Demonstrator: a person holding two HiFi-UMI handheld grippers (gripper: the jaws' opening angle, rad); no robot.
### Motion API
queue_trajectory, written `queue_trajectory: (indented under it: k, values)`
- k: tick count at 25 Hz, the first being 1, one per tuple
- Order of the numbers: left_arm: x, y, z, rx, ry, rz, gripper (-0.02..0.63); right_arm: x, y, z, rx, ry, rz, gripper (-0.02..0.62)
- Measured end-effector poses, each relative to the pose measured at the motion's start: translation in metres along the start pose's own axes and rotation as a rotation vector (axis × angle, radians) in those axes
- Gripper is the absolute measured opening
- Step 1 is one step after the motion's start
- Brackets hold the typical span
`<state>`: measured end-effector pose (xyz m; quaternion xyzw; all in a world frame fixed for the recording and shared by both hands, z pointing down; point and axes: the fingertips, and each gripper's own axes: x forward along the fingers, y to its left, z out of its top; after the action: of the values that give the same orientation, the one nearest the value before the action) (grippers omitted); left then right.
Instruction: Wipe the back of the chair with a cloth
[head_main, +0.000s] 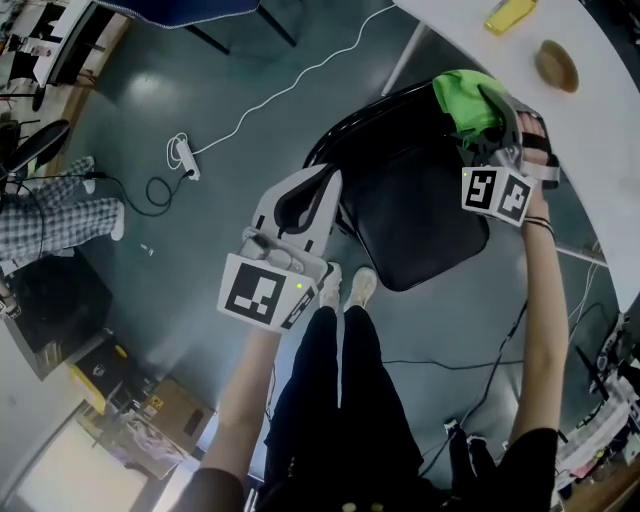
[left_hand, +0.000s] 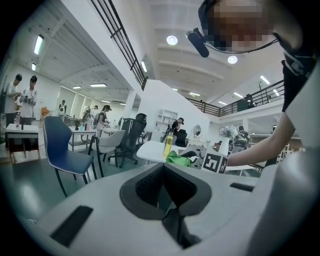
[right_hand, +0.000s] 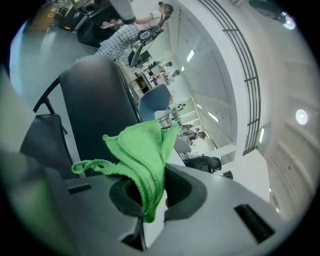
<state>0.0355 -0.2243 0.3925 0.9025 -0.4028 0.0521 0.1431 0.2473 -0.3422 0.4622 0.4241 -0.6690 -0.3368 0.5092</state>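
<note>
Because the right gripper (right_hand: 151, 195) is clamped on the cloth (right_hand: 142, 150), press the folds ahead of its jaws flat against the chair back (right_hand: 95, 100).

The grey floor (head_main: 150, 90) bears the black chair (head_main: 420, 220) and a white power strip (head_main: 184, 158).

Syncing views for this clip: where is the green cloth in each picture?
Head view: green cloth, upper right, at the back of the black chair.
Left gripper view: centre, beside the yellow bottle.
Right gripper view: centre, clamped in the right hand-held gripper.
Landmark: black chair, head and right gripper views.
</note>
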Motion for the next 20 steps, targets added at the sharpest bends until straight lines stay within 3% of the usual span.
queue_trajectory:
  k: [20]
  values:
    - [0.006,0.005,-0.034,-0.026,0.036,-0.012,0.006,0.008,0.063,0.003,0.017,0.001,0.035,0.043]
